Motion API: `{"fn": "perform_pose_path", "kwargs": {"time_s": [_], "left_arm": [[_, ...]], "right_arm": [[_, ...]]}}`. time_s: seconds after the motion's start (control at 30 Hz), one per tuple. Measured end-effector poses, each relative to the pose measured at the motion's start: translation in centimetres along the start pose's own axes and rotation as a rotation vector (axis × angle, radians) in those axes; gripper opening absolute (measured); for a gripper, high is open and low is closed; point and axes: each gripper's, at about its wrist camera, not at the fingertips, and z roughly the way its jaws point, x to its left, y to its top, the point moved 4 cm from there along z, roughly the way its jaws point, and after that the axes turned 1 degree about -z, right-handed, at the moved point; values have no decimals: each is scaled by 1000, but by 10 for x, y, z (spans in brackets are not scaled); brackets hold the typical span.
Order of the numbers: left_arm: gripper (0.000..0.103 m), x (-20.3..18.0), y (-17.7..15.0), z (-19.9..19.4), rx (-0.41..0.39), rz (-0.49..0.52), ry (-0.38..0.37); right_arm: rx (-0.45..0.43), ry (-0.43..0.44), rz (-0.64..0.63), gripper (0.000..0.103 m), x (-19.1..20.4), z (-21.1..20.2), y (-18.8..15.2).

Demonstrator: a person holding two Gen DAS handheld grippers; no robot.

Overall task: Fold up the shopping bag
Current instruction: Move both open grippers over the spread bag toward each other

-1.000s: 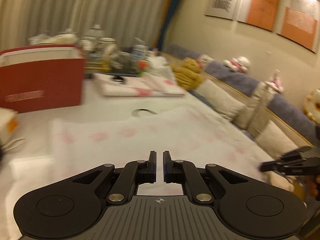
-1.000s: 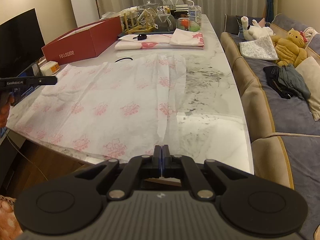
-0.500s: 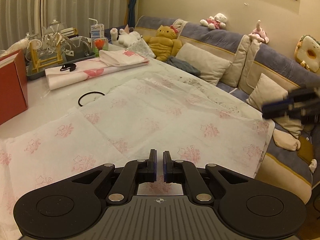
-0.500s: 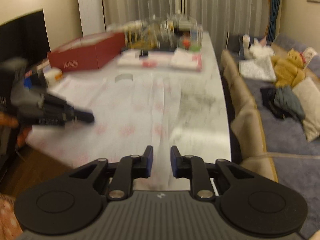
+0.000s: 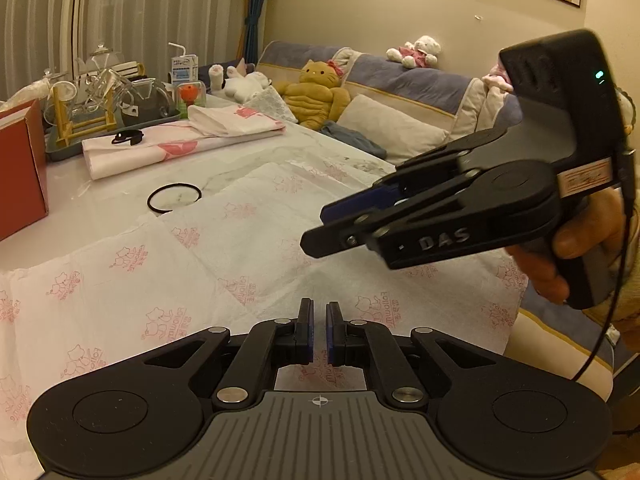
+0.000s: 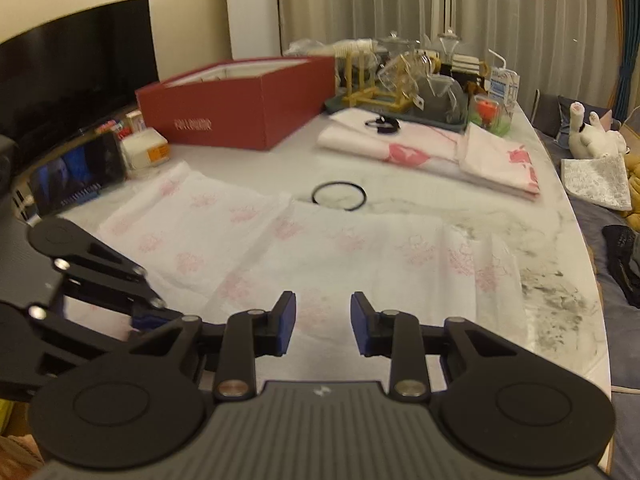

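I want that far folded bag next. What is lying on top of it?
A small black clip-like item lies on the folded bag; a smaller folded bag overlaps its end. Anything beneath is hidden.

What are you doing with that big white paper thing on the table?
It's a shopping bag with pink prints, lying flat on the table, ready for folding. A person holds a hand-held gripper in each hand. The left hand-held gripper is shut and empty above the near edge. The right hand-held gripper is opening, holding nothing yet.
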Motion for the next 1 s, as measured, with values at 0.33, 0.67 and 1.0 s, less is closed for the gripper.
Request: {"fn": "perform_pose_path", "kwargs": {"time_s": [0.33, 0.67, 1.0], "left_arm": [[4, 11, -4, 0, -25, -45, -40], [4, 18, -7, -4, -14, -86, -48], [4, 74, -30, -38, -51, -266, 95]], "right_arm": [[28, -126, 82, 31, -45, -30, -38], [6, -141, 94, 32, -50, -38, -47], [-3, -142, 89, 32, -50, -38, -47]]}}
